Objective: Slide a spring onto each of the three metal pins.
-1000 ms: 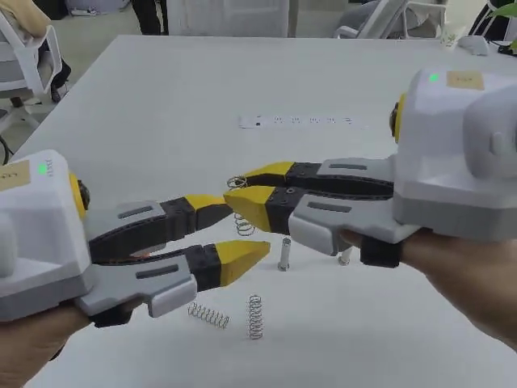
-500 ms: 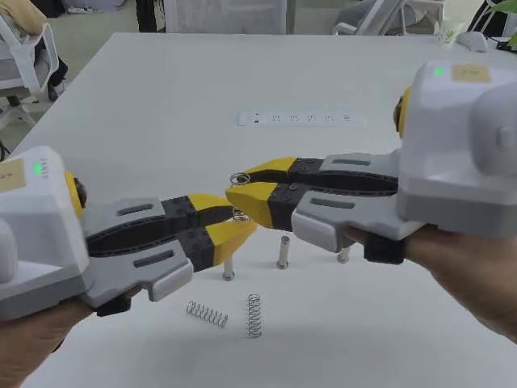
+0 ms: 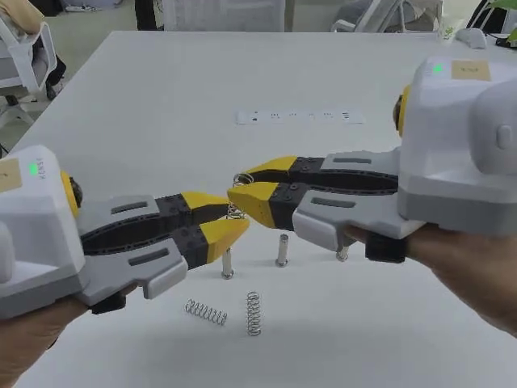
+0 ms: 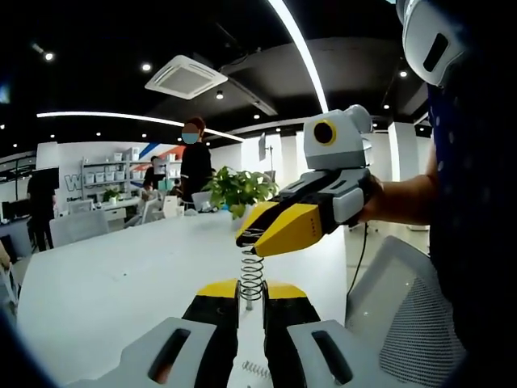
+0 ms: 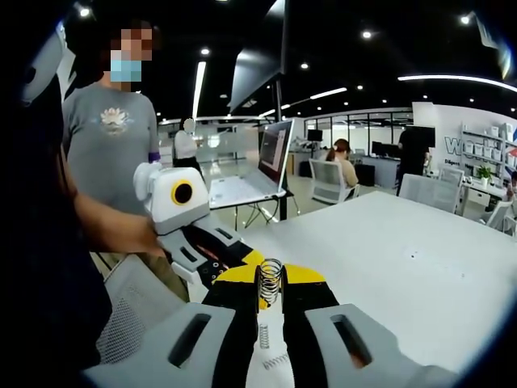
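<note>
At centre frame, clamped on a spring [image 4: 252,275] with the right gripper [image 3: 234,187], and seemingly pinched shut on the leftmost pin [image 3: 228,263] with the left gripper [image 3: 234,218] just beneath. Could buckle or flick free if pressed down off-axis, or tip the pin.

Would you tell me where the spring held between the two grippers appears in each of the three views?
Head view: the spring stands at the centre, between the tips of the left gripper and the right gripper.
Left gripper view: low centre, rising from that gripper's tongs.
Right gripper view: low centre, between that gripper's tongs.
Shared landmark: the white table.
</note>
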